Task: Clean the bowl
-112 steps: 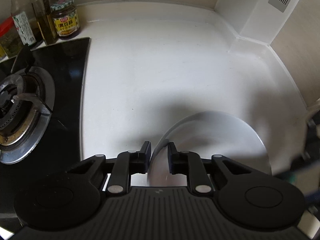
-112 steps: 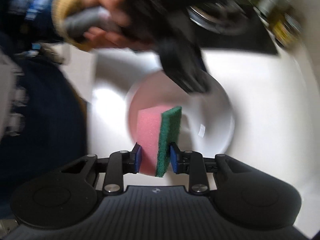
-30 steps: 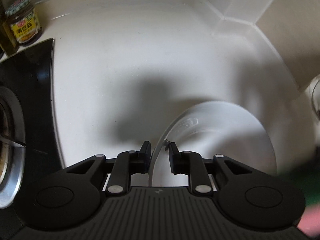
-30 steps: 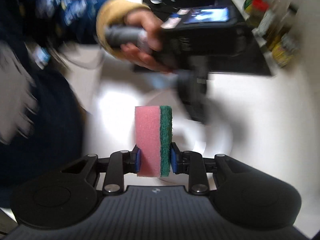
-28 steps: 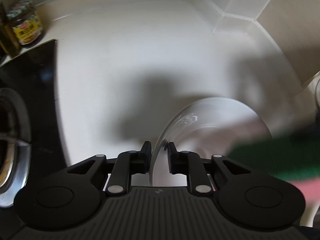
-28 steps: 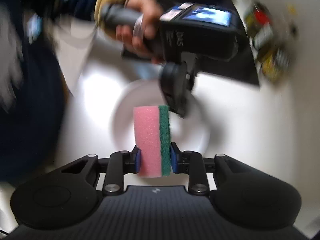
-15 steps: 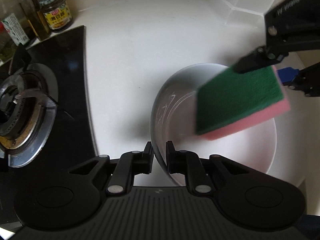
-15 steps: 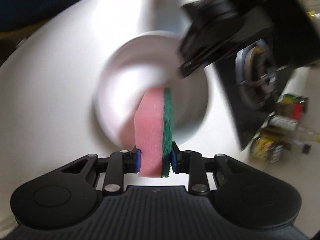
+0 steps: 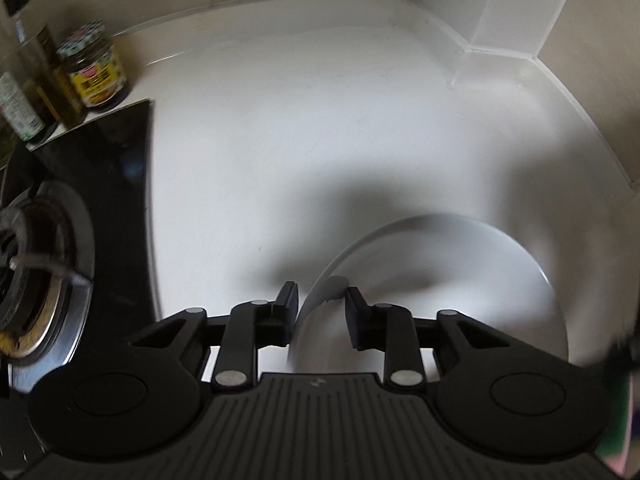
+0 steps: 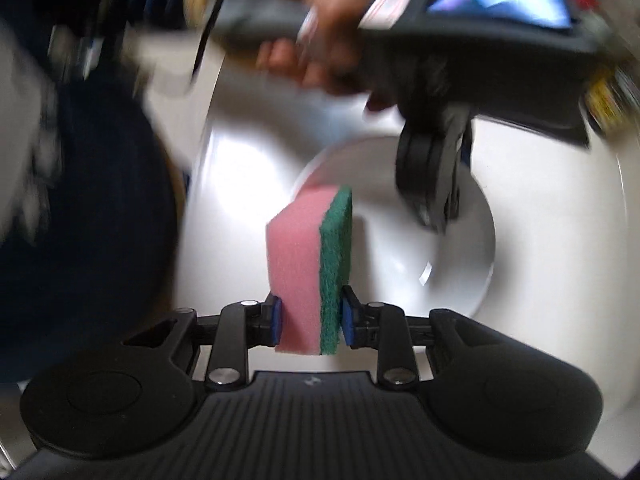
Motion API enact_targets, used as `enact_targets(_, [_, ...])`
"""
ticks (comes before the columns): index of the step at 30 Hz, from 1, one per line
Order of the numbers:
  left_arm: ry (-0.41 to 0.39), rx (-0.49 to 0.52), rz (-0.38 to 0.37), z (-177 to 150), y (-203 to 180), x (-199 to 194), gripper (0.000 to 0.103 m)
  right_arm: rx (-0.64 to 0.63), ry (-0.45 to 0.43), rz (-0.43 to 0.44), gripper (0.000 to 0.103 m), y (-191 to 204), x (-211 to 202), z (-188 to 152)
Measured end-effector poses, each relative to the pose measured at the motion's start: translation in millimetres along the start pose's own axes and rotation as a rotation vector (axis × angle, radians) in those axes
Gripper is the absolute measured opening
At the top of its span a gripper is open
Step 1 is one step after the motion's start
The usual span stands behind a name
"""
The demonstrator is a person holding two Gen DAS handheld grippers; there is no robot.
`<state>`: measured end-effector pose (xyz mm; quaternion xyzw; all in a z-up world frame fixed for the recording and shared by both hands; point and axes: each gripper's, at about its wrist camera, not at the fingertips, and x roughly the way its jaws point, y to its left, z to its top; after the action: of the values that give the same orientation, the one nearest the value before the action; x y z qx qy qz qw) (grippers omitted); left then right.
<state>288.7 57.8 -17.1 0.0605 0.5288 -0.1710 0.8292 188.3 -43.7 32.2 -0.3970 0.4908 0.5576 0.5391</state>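
White countertop (image 9: 320,128) runs to a cream wall corner; black gas hob (image 9: 100,208) with one burner (image 9: 32,264) off to the left of the left gripper (image 9: 318,300). Ahead-left of it, by the wall: one jar (image 9: 96,68) with a yellow label and patterned lid, and at least two bottles (image 9: 36,60), partly cut off at the frame edge

One white bowl (image 9: 440,288) on the counter, mouth up, no long axis to speak of. Its near-left rim passes between the left gripper's fingers (image 9: 288,304). Jaws have just been opening and now stand spread, with a gap showing between the rim and the right finger; cannot tell whether the left finger touches the outer wall

One sponge (image 10: 310,276), pink foam with a green scouring layer on its right face. Right gripper (image 10: 310,320) pinches it near its lower end, blue pads on both broad faces. Long axis runs forward along the fingers, far end over the bowl (image 10: 440,248); contact with the bowl's inside cannot be judged

Across the bowl from the right gripper, a hand (image 10: 316,40) with a tan cuff grips the left gripper's (image 10: 432,184) handle, blurred, its tip at the far rim
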Motion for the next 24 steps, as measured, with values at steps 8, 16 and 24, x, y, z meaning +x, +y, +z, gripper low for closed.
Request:
enact_targets(8, [0.066,-0.145,-0.074,-14,30,-13,0.013,-0.147,-0.022,-0.214,0.024,-12,-29,-18])
enact_targets(16, [0.127,-0.087,0.006,-41,14,-19,0.012,-0.794,0.149,-0.424,0.024,13,23,2])
enact_targets(24, [0.051,-0.087,0.055,-48,10,-22,0.017,-0.819,0.396,-0.41,0.024,27,40,-12])
